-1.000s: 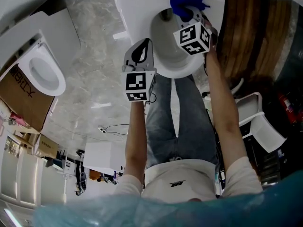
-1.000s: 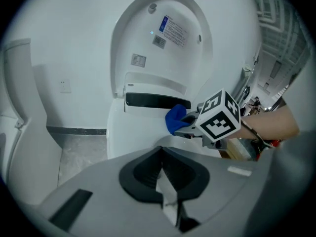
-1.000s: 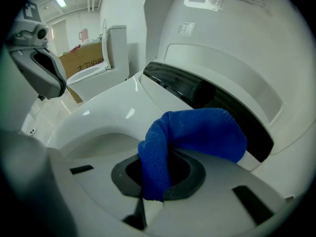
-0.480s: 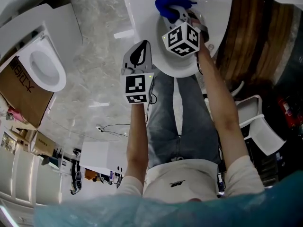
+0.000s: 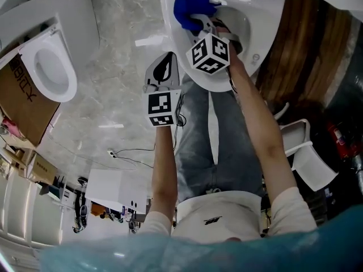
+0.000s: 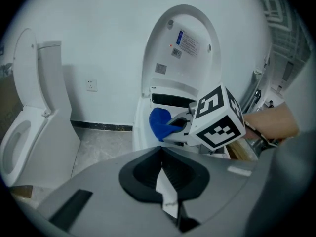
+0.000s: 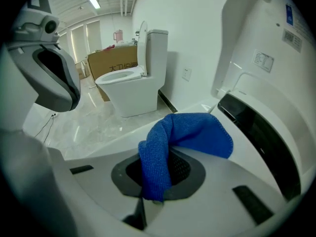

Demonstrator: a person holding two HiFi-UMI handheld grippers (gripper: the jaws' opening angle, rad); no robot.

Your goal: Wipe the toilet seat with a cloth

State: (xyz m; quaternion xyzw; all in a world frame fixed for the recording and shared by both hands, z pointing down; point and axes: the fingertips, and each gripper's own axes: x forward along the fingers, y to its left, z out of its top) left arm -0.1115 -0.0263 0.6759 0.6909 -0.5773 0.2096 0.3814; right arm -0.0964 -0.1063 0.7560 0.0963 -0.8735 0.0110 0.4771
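Observation:
A white toilet stands in front of me with its lid (image 6: 182, 48) raised. My right gripper (image 5: 198, 18) is shut on a blue cloth (image 5: 190, 7), which rests at the back left of the toilet seat (image 5: 177, 38), close to the hinge. In the right gripper view the cloth (image 7: 192, 132) bulges out of the shut jaws over the seat rim (image 7: 197, 105). The left gripper view shows the cloth (image 6: 159, 122) in front of the marker cube. My left gripper (image 5: 165, 67) hangs shut and empty over the floor, left of the bowl's front.
A second white toilet (image 5: 51, 78) stands to the left beside a cardboard box (image 5: 22, 118). A dark wooden panel (image 5: 306, 44) and a white chair (image 5: 306, 152) are on the right. Cables (image 5: 130, 152) lie on the marble floor.
My right gripper has carried the blue cloth leftward along the back of the seat, from the middle to the back left. The left gripper has hardly moved.

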